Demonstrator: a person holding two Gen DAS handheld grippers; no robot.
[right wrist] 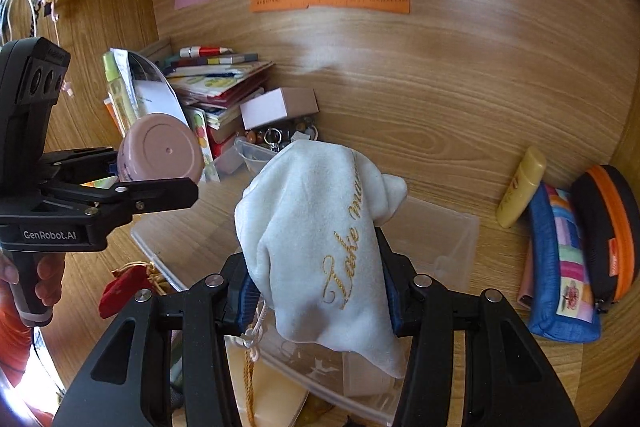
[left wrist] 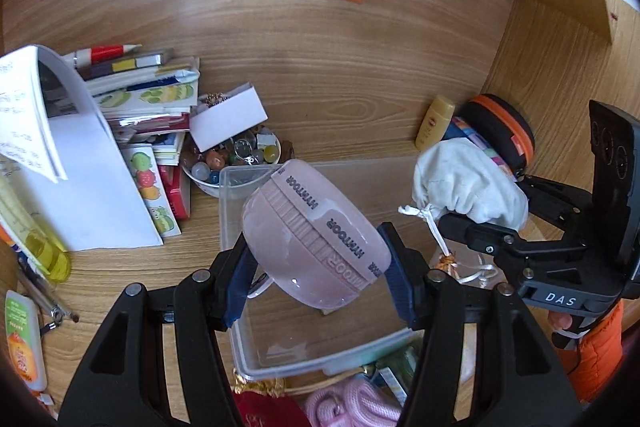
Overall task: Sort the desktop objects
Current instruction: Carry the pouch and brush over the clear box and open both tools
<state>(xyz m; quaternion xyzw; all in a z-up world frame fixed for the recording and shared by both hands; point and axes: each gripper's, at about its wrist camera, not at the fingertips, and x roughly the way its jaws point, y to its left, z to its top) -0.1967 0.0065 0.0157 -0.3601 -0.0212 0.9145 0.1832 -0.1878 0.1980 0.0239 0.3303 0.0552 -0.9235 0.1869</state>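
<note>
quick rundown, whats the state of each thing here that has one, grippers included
left gripper: shut on the pink case
pink case: closed, held tilted above the clear bin
right gripper: shut on the white pouch
white pouch: held up, cord dangling
clear bin: open, no lid on it
small cardboard box: open, flap up
black and orange case: zipped shut
yellow tube: capped, leaning on the striped pouch

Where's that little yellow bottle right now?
The yellow bottle leans against the wooden back wall at the right side of the desk, just left of the colourful pouch and the black-and-orange case.
</note>
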